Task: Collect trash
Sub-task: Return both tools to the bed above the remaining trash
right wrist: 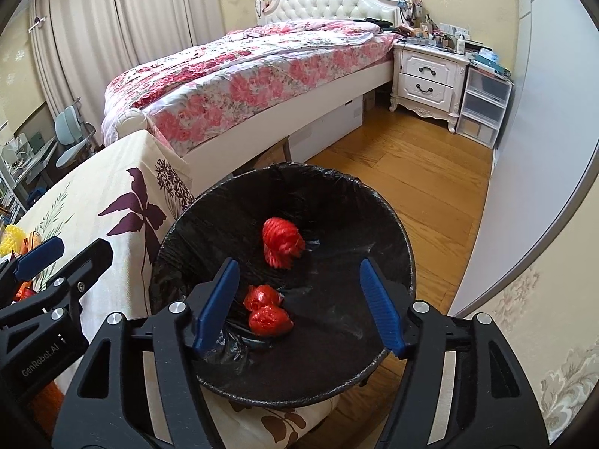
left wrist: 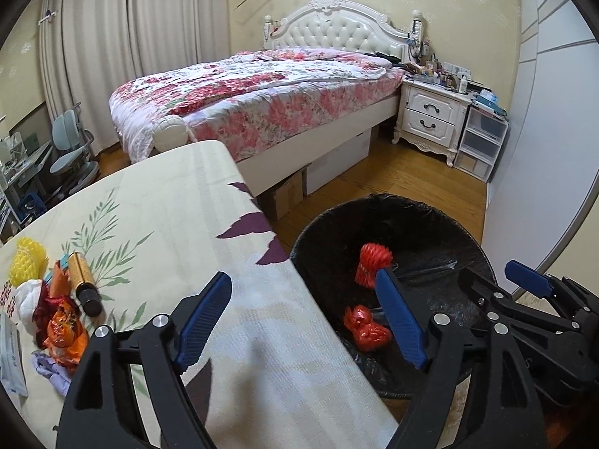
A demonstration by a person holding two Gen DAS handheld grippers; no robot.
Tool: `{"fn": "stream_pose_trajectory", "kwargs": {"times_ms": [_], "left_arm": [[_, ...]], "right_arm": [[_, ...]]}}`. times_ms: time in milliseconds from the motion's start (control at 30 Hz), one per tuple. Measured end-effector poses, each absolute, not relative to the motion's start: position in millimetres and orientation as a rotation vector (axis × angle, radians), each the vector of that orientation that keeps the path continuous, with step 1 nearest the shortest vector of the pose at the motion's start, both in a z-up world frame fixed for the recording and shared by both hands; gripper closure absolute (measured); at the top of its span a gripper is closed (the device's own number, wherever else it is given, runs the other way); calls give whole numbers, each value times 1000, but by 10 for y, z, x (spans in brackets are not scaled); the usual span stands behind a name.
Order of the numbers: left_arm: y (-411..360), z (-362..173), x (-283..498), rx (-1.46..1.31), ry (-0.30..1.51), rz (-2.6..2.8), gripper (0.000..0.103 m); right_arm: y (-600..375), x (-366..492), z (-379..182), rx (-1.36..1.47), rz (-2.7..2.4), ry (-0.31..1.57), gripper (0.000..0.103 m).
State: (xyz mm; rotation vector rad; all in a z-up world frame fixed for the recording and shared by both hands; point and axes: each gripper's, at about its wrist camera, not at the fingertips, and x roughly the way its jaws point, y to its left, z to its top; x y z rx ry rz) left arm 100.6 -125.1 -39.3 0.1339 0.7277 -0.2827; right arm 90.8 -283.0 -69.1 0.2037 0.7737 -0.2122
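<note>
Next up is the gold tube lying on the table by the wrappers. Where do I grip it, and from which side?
Grip the gold tube across the middle of its gold barrel, coming down from above with the left gripper, jaws either side of its long axis. It lies flat, dark cap toward the camera. The wrappers crowd its left side, so keep that finger close to the barrel.

A round bin lined with a black plastic bag [right wrist: 393, 247] stands on the wooden floor just beside the cloth-covered table. Inside lie a red foam-net sleeve [right wrist: 281, 241] toward the far side and a crumpled red plastic wrapper [right wrist: 267, 312] nearer the front, apart from each other. On the table [left wrist: 209, 224], a yellow foam-net sleeve [left wrist: 27, 263], a gold tube with a black cap [left wrist: 84, 280], an orange snack wrapper [left wrist: 65, 331], white crumpled paper [left wrist: 26, 297] and a pale purple scrap [left wrist: 50, 368] lie clustered together
</note>
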Motion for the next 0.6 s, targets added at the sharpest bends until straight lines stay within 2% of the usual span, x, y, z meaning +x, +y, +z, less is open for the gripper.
{"fn": "stream_pose_trajectory", "kwargs": {"times_ms": [200, 600], "left_arm": [[-979, -273, 877, 126, 691, -217, 19], [-139, -191, 565, 79, 700, -19, 17]], "right_arm": [[-2659, 847, -584, 184, -190, 757, 32], [-2047, 724, -481, 149, -69, 750, 31]]}}
